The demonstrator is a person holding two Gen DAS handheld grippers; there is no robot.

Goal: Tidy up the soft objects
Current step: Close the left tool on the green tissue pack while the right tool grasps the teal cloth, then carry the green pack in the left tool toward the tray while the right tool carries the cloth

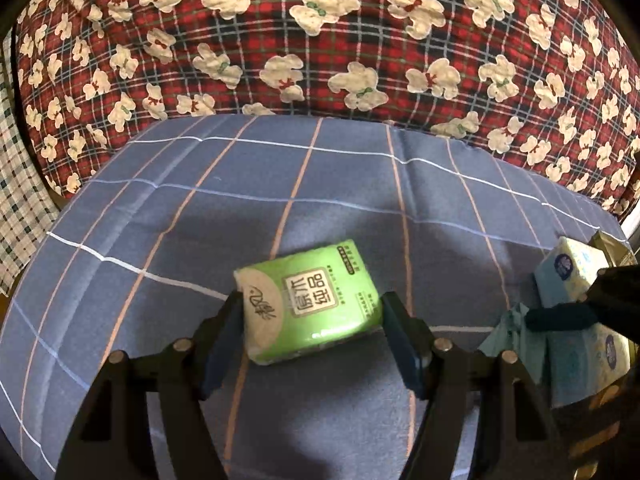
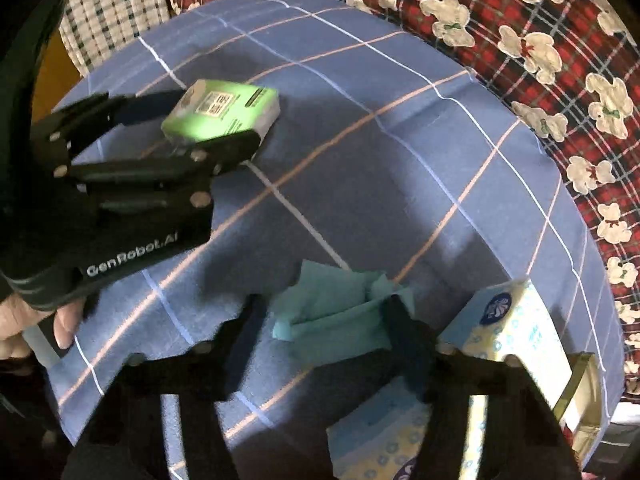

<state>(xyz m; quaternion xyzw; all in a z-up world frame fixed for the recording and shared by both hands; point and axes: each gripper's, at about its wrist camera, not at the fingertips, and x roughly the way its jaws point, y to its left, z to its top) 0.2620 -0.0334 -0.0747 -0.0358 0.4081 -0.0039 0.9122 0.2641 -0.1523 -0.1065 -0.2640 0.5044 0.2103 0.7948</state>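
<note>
Left hand-held gripper (image 1: 312, 312) closed on green tissue pack (image 1: 310, 300), raised over the blue checked bed (image 1: 160, 208); right hand-held gripper (image 2: 324, 320) wide around teal cloth (image 2: 340, 316); better to squeeze gently, carrying toward blue tissue packs (image 2: 504, 328).

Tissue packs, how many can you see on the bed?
3. A green tissue pack sits between the left gripper fingers. Two blue-and-yellow tissue packs lie by the right gripper: one standing right of it, one beneath it. More may be hidden.
</note>
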